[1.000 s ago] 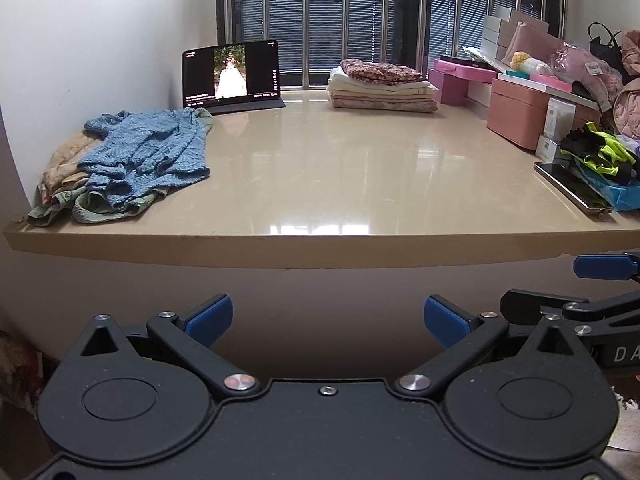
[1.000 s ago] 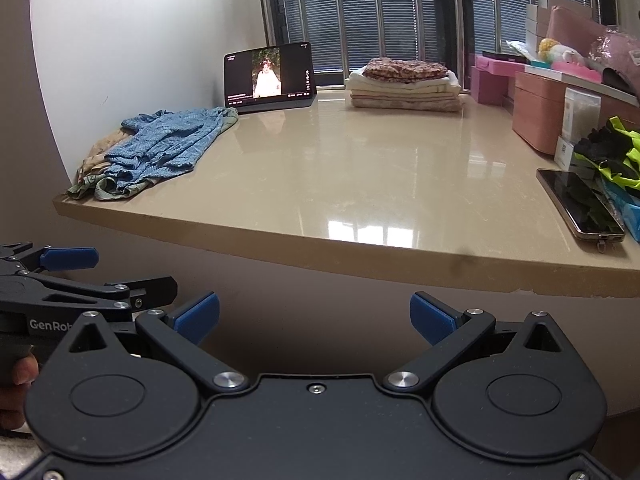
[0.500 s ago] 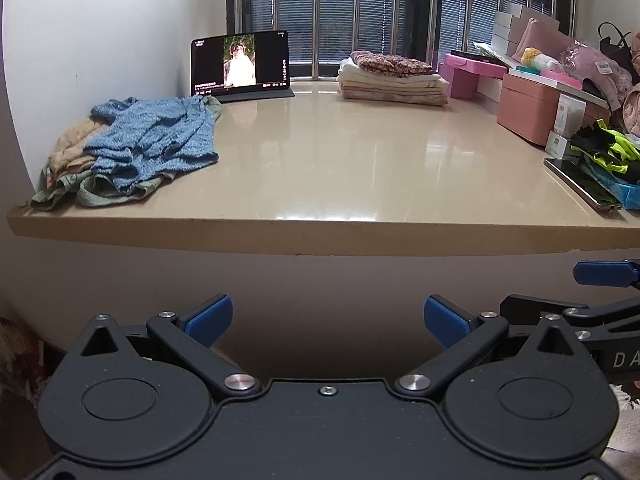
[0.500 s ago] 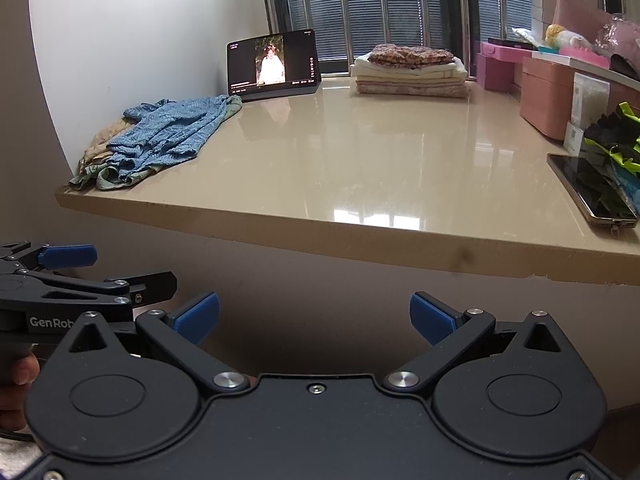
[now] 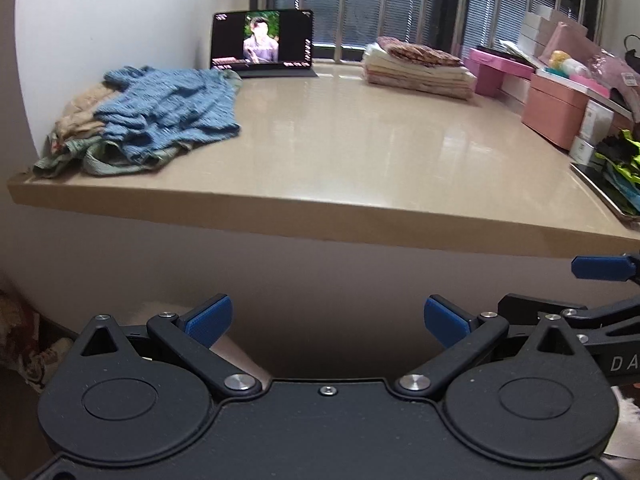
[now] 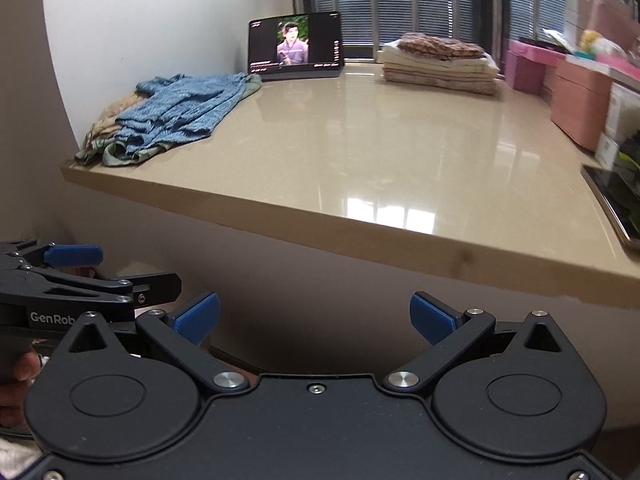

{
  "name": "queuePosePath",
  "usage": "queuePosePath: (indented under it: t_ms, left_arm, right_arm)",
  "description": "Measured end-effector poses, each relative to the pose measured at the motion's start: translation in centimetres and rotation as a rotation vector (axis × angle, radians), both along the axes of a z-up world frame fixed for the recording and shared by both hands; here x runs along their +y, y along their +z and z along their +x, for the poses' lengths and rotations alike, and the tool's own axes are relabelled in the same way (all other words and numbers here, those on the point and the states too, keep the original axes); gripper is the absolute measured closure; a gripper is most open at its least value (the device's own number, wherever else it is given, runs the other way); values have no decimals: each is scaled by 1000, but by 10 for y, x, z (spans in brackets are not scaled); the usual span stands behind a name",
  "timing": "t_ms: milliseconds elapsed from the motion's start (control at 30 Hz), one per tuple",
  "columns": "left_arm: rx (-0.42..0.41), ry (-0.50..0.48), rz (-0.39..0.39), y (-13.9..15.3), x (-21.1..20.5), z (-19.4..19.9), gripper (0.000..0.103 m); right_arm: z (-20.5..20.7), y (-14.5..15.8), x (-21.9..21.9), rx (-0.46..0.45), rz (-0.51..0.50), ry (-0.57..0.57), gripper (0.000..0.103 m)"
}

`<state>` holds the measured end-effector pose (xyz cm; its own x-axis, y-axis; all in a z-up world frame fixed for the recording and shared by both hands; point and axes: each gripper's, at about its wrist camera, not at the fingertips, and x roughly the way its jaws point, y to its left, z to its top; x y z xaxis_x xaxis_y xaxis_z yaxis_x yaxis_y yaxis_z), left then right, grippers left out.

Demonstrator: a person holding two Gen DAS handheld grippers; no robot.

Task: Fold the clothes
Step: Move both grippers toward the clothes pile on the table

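A crumpled blue knit garment [image 5: 172, 110] [image 6: 182, 110] lies on top of beige and green clothes [image 5: 78, 114] [image 6: 108, 120] at the table's left end. A stack of folded clothes [image 5: 416, 68] [image 6: 438, 66] rests at the back by the window. My left gripper [image 5: 326, 320] hangs open below the table's front edge, empty. My right gripper [image 6: 316, 316] is open too, below the edge and to the right of the left one, nothing between its fingers. The beige table [image 5: 360, 160] [image 6: 380, 152] is glossy.
A tablet [image 5: 262, 42] [image 6: 296, 46] plays video at the back left. Pink boxes [image 5: 554, 108] [image 6: 580, 100], a phone [image 6: 616, 200] and a yellow-black item [image 5: 618, 160] crowd the right side. A barred window is behind. A hand [image 6: 16, 376] holds the left gripper's handle.
Both grippers have risen and come closer to the table, so its top shows more steeply. Both stay open. The clothes have not moved.
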<state>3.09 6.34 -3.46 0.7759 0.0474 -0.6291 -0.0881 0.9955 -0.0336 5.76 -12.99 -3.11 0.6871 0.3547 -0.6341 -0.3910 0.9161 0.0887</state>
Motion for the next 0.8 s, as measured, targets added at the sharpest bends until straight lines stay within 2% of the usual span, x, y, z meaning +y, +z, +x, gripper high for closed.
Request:
queuePosePath:
  t_ms: [433,800]
  left_arm:
    - [-77,172,-15,8,67,26,0]
    - [-97,327,-115,4,141,30,0]
  right_arm:
    - [53,14,73,-67,-29,176,1]
    - [89,28,153,-117,-69,322,1]
